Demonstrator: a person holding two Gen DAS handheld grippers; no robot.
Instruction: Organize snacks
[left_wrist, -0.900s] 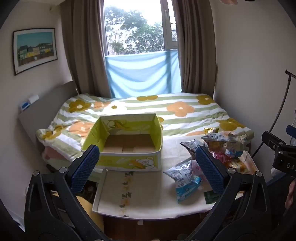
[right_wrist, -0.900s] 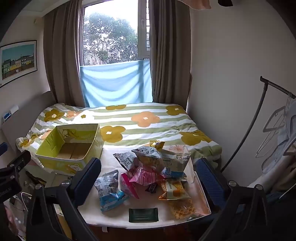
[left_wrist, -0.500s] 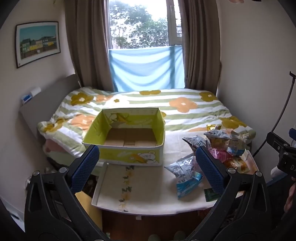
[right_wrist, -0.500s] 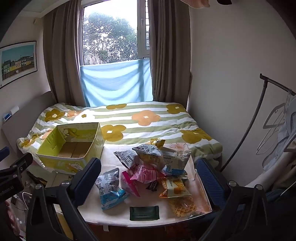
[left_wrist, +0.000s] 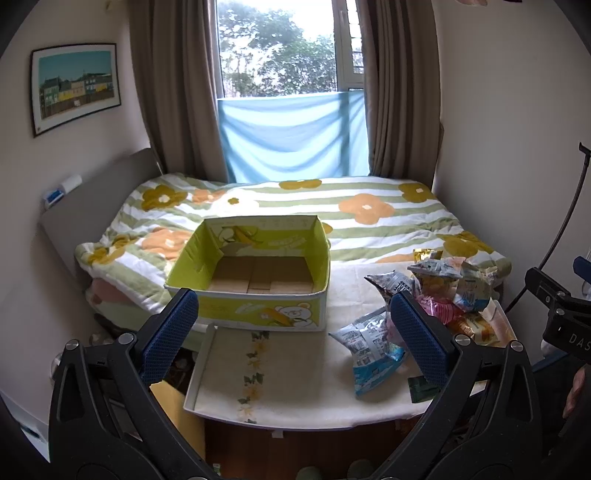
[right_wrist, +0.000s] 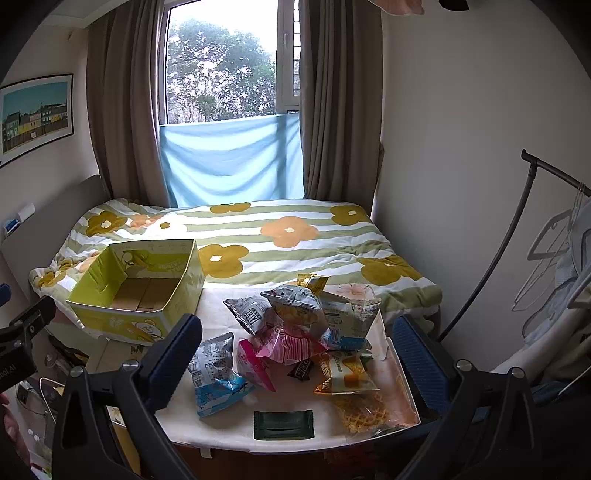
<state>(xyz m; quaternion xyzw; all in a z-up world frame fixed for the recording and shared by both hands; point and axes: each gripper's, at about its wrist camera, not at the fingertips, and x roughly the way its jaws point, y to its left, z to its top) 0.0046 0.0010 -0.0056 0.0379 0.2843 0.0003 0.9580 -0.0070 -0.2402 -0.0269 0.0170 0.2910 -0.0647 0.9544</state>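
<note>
Both tools hang above the near edge of the table (left_wrist: 295, 406), each with its 2 blue-padded fingers spread wide and nothing between them: the left tool (left_wrist: 295, 332) faces the table's left half, the right tool (right_wrist: 299, 354) its right half. A yellow-green cardboard box (left_wrist: 255, 306) with a bear print sits at the far left corner of the table, open at the top, its brown bottom showing. The snack packets are heaped at the far right corner (right_wrist: 306, 317), well apart from the box. A blue-and-white packet (right_wrist: 216, 376) lies at the left of the heap, nearer the table's middle, with a pink packet (right_wrist: 255, 365) just beside it. A flat dark green packet (right_wrist: 283, 424) lies alone at the near edge, and a waffle in clear wrap (right_wrist: 365, 410) lies at the near right corner. Behind the table is a bed (right_wrist: 295, 229) with a flowered, striped cover.
</note>
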